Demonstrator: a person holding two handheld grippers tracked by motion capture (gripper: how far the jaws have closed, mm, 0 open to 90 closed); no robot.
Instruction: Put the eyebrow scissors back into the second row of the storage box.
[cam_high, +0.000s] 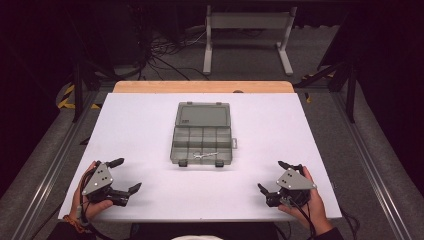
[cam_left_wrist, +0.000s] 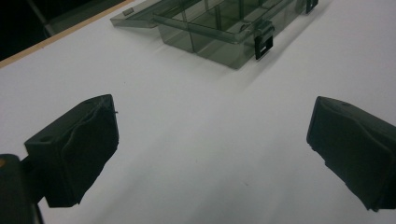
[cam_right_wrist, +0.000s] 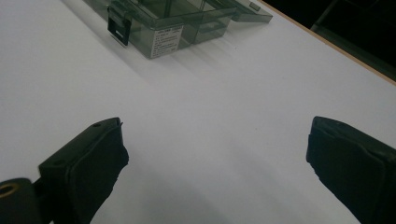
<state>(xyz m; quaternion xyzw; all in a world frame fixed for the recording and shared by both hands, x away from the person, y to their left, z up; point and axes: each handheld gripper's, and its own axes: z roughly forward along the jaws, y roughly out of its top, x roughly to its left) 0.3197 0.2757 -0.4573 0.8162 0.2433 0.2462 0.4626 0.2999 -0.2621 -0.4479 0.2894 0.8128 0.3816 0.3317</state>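
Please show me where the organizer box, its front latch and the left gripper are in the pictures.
organizer box (cam_high: 202, 138): high view, on its divided tray.
front latch (cam_left_wrist: 264, 45): left gripper view, on the black clasp at the box's front wall.
left gripper (cam_high: 125, 175): high view, midway between its open fingertips.

left tool (cam_left_wrist: 210, 140) agape, organizer box (cam_left_wrist: 219, 32) ahead

I see my left tongs (cam_high: 122, 176) at seven o'clock and my right tongs (cam_high: 274, 176) at five o'clock, each held in a hand, jaws spread wide and angled inward, gripping nothing.
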